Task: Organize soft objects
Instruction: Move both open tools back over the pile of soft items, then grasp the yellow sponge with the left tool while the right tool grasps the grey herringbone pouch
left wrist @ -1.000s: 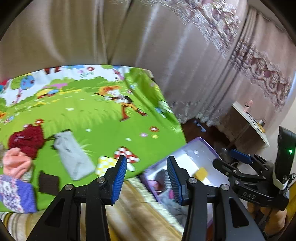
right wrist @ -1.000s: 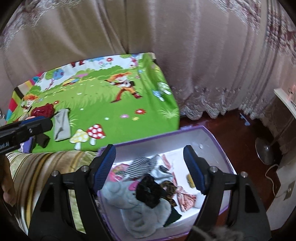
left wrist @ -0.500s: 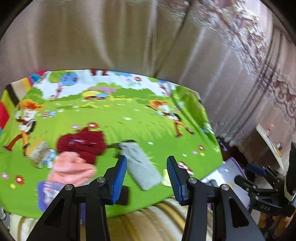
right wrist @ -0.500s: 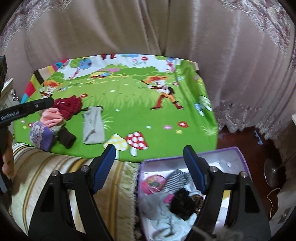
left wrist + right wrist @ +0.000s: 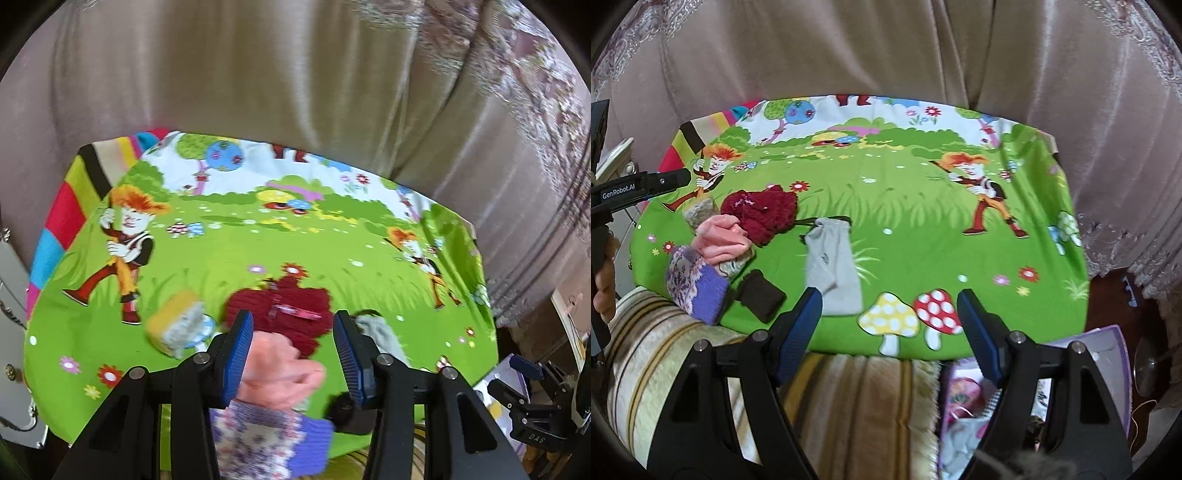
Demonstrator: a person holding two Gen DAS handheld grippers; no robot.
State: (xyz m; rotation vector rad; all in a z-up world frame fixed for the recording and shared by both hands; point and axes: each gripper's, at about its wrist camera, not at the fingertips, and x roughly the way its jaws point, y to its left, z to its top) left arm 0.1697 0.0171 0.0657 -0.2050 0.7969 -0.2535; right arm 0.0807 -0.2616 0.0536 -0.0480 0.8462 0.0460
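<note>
Your left gripper (image 5: pixel 293 354) hangs empty, jaws parted, above the pink cloth (image 5: pixel 280 373) beside the maroon knit (image 5: pixel 284 317); your right gripper (image 5: pixel 890 334), jaws wide and empty, faces the grey pouch (image 5: pixel 834 269) right of that knit, so sorting into the purple box (image 5: pixel 1108 354) looks barely half done.

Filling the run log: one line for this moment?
left gripper: open, over pink cloth | right gripper: open, empty | grey pouch: on green mat

Beige curtains (image 5: pixel 886 48), dark wood floor (image 5: pixel 1115 295)
</note>
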